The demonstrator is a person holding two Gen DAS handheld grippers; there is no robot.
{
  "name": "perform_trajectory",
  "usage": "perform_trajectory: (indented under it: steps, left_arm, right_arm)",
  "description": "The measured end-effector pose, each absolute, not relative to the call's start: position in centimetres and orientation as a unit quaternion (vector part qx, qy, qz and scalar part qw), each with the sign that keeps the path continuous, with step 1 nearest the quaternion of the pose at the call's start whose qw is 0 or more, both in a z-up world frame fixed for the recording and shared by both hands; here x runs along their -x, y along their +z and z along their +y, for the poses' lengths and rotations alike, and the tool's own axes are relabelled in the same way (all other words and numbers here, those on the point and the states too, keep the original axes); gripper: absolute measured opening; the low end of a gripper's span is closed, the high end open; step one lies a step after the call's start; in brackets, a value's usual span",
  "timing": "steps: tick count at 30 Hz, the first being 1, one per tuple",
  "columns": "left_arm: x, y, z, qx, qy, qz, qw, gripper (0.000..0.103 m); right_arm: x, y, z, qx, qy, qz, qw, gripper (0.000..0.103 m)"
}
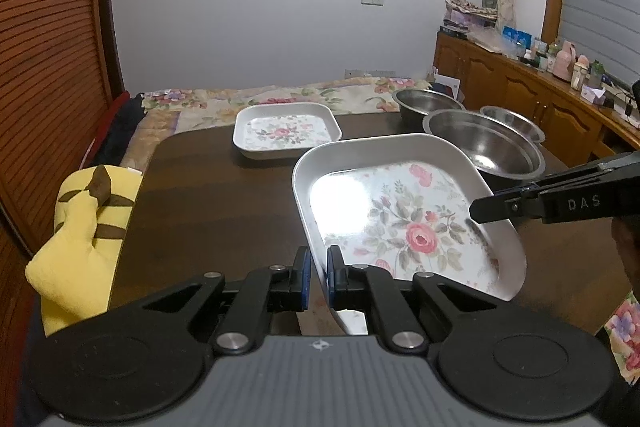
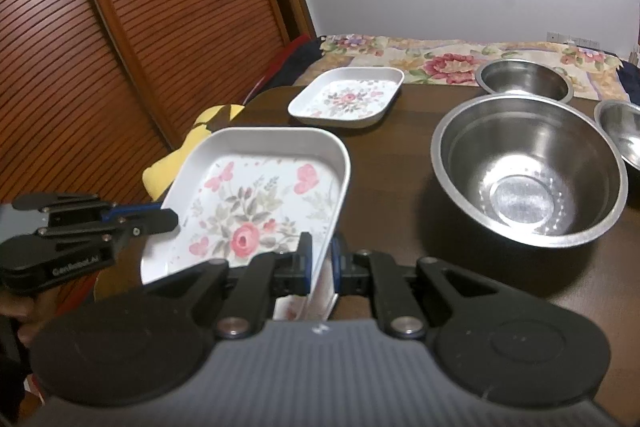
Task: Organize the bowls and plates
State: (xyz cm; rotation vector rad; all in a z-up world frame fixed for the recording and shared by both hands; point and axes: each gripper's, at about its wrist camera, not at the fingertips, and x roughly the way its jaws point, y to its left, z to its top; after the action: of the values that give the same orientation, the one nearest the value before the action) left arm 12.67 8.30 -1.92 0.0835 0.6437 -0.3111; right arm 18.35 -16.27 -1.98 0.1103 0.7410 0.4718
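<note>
A large square floral plate [image 1: 408,215] is held tilted above the dark table [image 1: 216,195]. My left gripper [image 1: 318,267] is shut on its left rim. My right gripper [image 2: 322,259] is shut on its right rim; it shows from the side in the left wrist view [image 1: 480,209]. The plate [image 2: 256,211] also shows in the right wrist view, with my left gripper [image 2: 168,221] on its far edge. A smaller floral plate [image 1: 284,131] [image 2: 348,97] lies flat at the table's far side. Three steel bowls stand at the right: a large one [image 2: 528,171] [image 1: 488,143], one behind it [image 2: 524,77] [image 1: 426,103], and one at the far right [image 2: 622,131] [image 1: 516,121].
A yellow plush toy [image 1: 84,239] lies at the table's left edge. A bed with a floral cover [image 1: 280,95] is beyond the table. A slatted wooden door [image 2: 100,39] is on the left. A wooden sideboard [image 1: 528,87] with bottles runs along the right.
</note>
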Motion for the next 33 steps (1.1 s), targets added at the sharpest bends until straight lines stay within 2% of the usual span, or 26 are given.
perform_trajectory:
  steps: [24,33]
  left_arm:
    - [-11.0,-4.6,8.7,-0.033,-0.141,0.335,0.931,0.009]
    - [-11.1,-5.5,8.8,-0.025,-0.139,0.336,0.931,0.009]
  right_arm:
    - [-15.8,-5.1,-16.3,-0.094,0.231,0.351,0.902,0.012]
    - [-14.7,-5.7,-15.8,-0.093,0.211,0.311,0.922,0.012]
